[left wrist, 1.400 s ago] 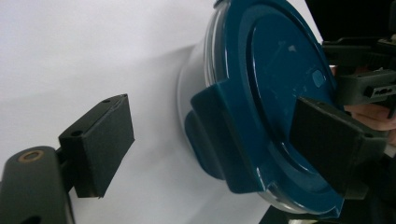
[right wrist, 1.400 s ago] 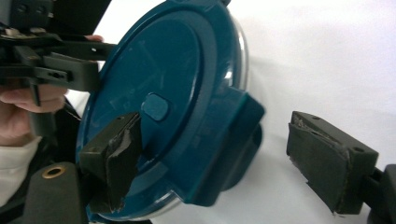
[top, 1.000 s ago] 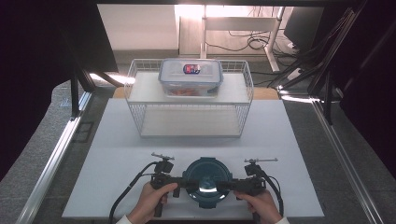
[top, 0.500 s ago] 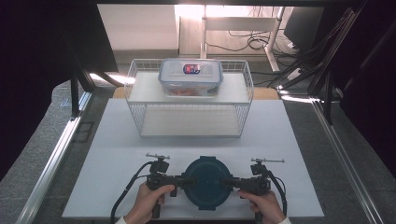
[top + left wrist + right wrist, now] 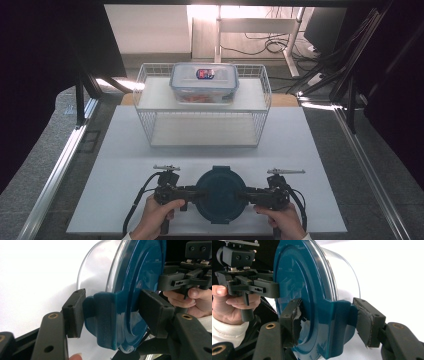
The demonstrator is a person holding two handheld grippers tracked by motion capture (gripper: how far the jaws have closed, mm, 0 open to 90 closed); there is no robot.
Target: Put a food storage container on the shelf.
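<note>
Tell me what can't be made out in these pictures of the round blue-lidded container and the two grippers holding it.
- High view: the round container's inside is hidden by its blue lid.
- High view: the label on the rectangular box on the wire rack is too small to read.
- Left gripper view: the container's base is cut off by the top edge.
- Right gripper view: the left gripper's jaw tips are hidden behind the lid.

Right gripper (image 5: 325,320) jaws clamping blue lid (image 5: 312,302) tab
</note>
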